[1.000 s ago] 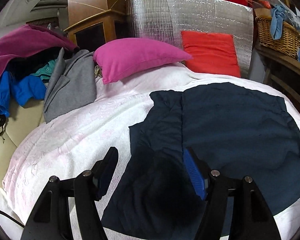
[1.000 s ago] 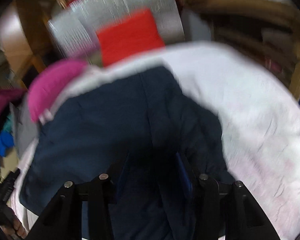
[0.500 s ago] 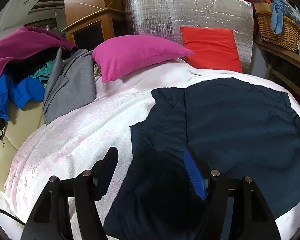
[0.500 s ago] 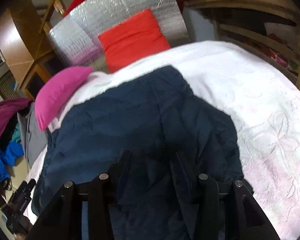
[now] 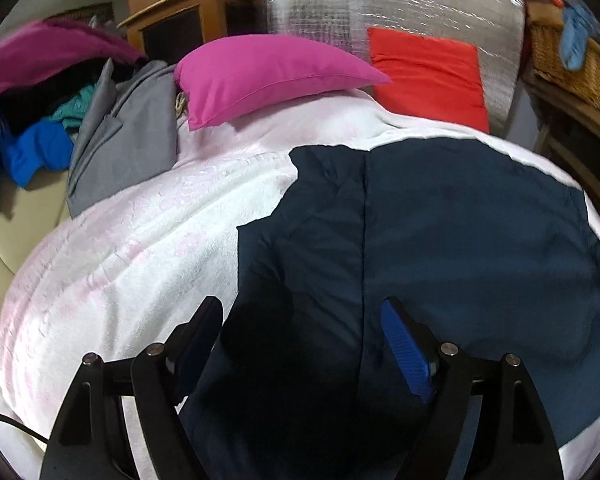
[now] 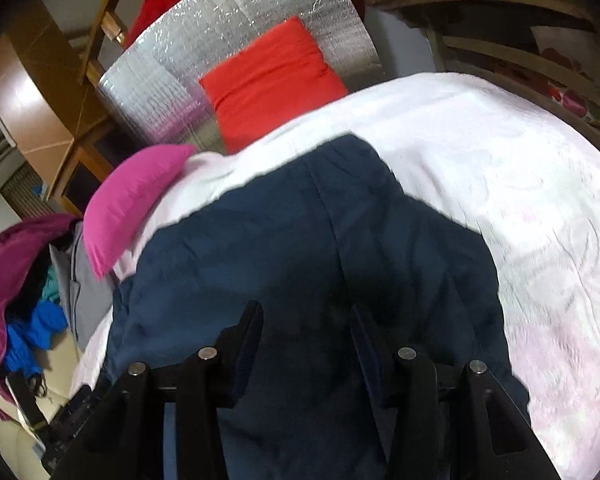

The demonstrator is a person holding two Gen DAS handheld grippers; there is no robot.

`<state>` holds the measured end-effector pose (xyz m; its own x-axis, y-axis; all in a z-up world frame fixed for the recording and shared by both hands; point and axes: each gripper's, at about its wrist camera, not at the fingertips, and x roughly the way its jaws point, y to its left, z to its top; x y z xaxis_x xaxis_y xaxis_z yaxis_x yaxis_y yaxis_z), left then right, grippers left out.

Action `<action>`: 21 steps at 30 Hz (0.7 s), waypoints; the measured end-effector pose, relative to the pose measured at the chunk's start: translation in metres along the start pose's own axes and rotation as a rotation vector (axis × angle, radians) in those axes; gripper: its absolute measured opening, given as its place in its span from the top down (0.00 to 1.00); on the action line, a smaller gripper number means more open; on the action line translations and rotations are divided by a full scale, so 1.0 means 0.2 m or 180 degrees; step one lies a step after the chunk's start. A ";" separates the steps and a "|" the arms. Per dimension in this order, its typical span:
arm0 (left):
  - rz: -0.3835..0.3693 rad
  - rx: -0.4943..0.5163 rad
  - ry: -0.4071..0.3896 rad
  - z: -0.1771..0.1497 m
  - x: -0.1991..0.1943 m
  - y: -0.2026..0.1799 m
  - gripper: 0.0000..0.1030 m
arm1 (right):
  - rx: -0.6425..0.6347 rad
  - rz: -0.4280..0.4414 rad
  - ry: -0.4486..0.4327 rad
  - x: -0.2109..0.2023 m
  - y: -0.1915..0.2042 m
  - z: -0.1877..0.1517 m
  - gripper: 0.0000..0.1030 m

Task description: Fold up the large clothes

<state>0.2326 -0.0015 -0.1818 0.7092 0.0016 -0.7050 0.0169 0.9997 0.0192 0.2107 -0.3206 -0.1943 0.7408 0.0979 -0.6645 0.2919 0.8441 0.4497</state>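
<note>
Meanwhile, we spread the left gripper (image 5: 300,344) wider than a second earlier, its jaws opening over the navy garment (image 5: 440,240) with nothing pinched between the pads. The garment lay flat on the white blanket (image 5: 140,248), the pink pillow (image 5: 268,76) at its eleven o'clock and the red cushion (image 5: 428,76) at twelve. Our right gripper (image 6: 306,344) kept its half-spread gap over the same cloth (image 6: 280,248); we could not tell whether it pinched fabric.
</note>
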 end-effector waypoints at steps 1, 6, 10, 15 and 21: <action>-0.0004 -0.0044 -0.0007 0.02 0.01 0.00 0.21 | -0.0022 -0.0009 -0.0027 0.02 0.02 0.04 0.52; 0.0068 -0.0093 -0.0042 0.08 0.07 0.03 0.21 | -0.0041 -0.0080 0.0020 0.20 0.13 0.28 0.52; 0.0093 -0.0202 0.0006 0.10 0.11 0.12 0.21 | 0.0181 -0.0243 0.0491 0.51 0.13 0.45 0.51; 0.0137 -0.0431 0.0071 0.11 0.13 0.25 0.21 | 0.0165 -0.0642 0.0605 0.68 0.17 0.48 0.49; 0.0241 -0.0645 0.0015 0.11 0.09 0.37 0.21 | -0.0392 0.0026 0.0251 0.50 0.61 0.36 0.48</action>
<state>0.2624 0.0718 -0.1782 0.6998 0.0764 -0.7102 -0.1786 0.9814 -0.0704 0.3634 -0.2447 -0.1624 0.6916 0.1421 -0.7082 0.2060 0.9010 0.3819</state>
